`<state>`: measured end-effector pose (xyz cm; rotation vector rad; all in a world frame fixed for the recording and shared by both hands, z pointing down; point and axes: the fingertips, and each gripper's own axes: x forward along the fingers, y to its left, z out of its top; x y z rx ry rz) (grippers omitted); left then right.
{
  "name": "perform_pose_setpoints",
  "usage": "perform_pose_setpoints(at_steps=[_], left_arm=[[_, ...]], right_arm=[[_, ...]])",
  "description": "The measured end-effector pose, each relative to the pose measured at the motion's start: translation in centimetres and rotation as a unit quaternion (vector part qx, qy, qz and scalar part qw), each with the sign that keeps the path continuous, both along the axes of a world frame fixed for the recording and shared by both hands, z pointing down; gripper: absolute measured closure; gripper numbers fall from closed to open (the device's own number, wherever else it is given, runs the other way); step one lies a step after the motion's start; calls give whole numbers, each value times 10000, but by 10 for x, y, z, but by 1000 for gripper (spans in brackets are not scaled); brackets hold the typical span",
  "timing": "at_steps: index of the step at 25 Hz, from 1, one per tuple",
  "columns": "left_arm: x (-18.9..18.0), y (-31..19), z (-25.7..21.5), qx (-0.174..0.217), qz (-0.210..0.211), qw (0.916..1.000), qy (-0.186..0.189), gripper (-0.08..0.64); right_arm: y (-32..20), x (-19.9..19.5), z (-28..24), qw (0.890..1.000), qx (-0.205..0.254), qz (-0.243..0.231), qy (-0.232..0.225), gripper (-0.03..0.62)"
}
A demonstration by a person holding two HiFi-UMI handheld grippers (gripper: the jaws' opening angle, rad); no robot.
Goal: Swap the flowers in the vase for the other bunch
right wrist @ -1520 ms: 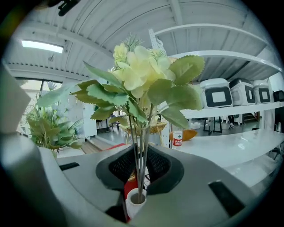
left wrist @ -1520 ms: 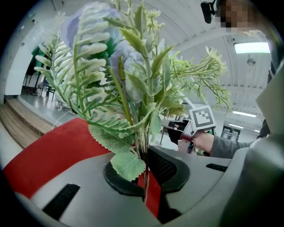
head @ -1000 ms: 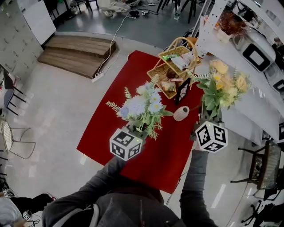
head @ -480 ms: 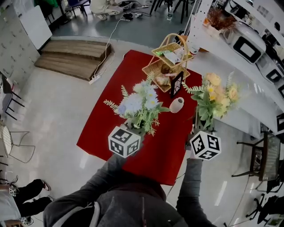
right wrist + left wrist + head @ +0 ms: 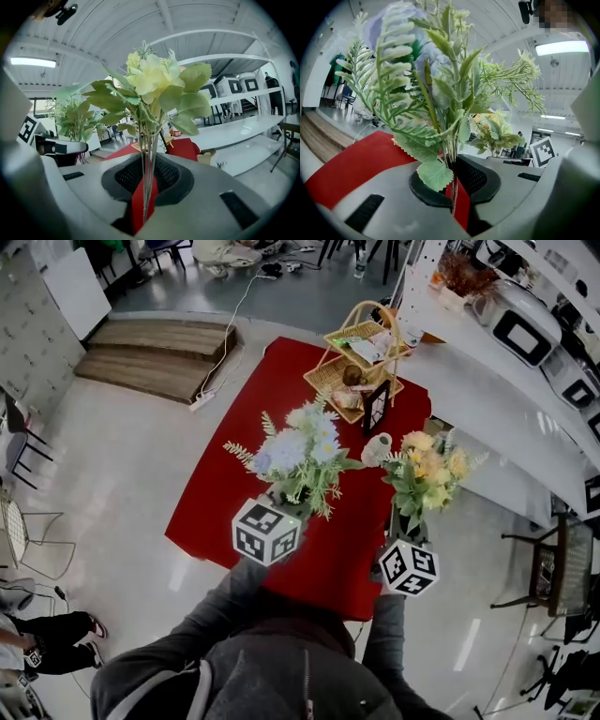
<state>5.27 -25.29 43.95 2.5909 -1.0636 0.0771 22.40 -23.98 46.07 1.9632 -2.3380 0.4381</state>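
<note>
Your right gripper [image 5: 144,206], clamped on the yellow bunch [image 5: 424,470] by its stems, has dropped beside the white vase [image 5: 378,449] near the red table [image 5: 216,512] edge. Your left gripper [image 5: 452,200] pinches the blue bunch [image 5: 302,456] over mid-table.

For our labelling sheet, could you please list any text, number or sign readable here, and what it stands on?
Nothing readable.
Marker cube on the left gripper: square pattern, no letters.
Marker cube on the right gripper: the same.
Packets in the basket: print too small.
</note>
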Motion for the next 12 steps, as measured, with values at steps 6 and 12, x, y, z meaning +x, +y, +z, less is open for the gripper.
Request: perform_pose_setpoints(at_steps=[6,12], left_arm=[[0,2,2,-65,77,9999,-21,525],[4,4,4,-16,164,9998,-64,525]], right_arm=[[10,-1,7,9998,-69,77,-152,543],[15,-4,10,9998,-74,61,-197,543]])
